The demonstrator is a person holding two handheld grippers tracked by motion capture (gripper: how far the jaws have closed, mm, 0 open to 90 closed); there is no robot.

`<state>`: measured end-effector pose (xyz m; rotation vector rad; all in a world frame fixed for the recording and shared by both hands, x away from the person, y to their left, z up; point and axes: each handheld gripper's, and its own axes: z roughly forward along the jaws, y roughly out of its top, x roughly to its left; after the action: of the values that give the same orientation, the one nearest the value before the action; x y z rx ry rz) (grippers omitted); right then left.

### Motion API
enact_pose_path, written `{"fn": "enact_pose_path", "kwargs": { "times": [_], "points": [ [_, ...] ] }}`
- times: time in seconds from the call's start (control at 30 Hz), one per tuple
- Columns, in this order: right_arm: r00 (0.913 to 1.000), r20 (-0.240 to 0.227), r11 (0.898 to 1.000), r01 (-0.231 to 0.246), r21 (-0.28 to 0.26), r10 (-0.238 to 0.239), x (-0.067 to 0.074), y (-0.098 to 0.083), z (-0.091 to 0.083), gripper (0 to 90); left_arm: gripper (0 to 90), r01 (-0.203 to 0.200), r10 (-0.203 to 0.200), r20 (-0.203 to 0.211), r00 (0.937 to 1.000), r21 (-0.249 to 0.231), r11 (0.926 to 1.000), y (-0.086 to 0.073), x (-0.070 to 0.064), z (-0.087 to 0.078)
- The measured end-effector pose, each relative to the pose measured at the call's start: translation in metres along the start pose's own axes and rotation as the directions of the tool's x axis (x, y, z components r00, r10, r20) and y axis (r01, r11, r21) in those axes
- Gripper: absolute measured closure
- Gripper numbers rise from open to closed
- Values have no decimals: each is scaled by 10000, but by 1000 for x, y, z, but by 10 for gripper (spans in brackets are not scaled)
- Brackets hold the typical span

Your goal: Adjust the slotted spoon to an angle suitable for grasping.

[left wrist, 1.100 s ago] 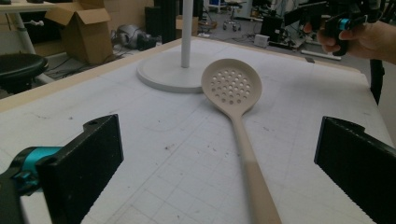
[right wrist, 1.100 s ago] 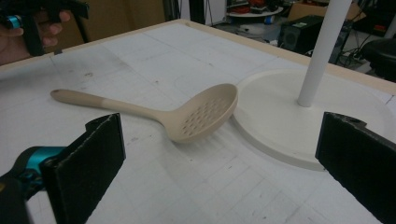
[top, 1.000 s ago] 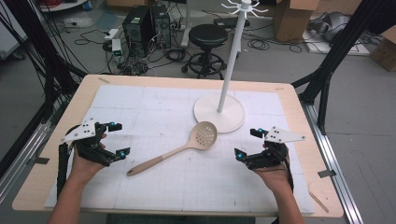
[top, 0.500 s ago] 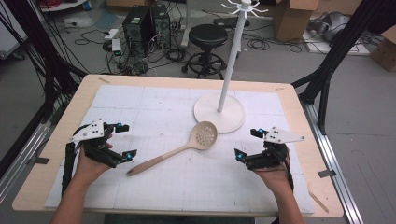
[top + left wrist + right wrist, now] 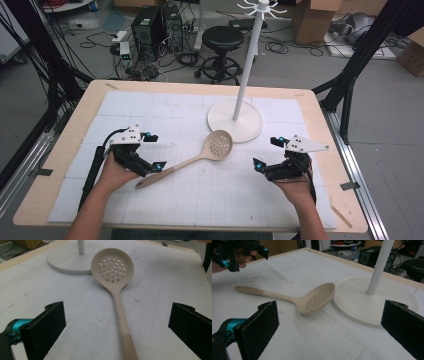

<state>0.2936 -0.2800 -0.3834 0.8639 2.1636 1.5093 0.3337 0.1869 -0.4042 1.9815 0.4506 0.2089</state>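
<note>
While the slotted spoon is lying flat on the table, bowl beside the stand base, the left gripper is straddling its handle, jaws spread. Right gripper is waiting apart, likewise released. Closing squarely across the handle appears advisable.

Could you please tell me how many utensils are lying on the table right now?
1. A beige slotted spoon lies on the white mat near the table's middle, its perforated bowl beside the round base of the white stand and its handle end by the left gripper.
</note>
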Motion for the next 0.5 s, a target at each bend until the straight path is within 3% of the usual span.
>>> {"fn": "enact_pose_path", "kwargs": {
  "times": [0.13, 0.27, 0.5],
  "points": [
    [10000, -13, 10000, -13, 83, 13, 0, 0, 0, 1, 18, -33, 39, -90, 10000, 713, 9975, 4, -2, 14],
    [10000, 8, 9998, 39, 172, -40, 0, -1, 1, 2, 122, 24, -27, 22, 10000, 1359, 9907, 5, -3, 22],
    [10000, 17, 9997, 8, 231, -9, 0, -2, 2, 1, 222, 41, -92, 223, 9997, 2170, 9762, 2, -3, 34]
  ]
}}
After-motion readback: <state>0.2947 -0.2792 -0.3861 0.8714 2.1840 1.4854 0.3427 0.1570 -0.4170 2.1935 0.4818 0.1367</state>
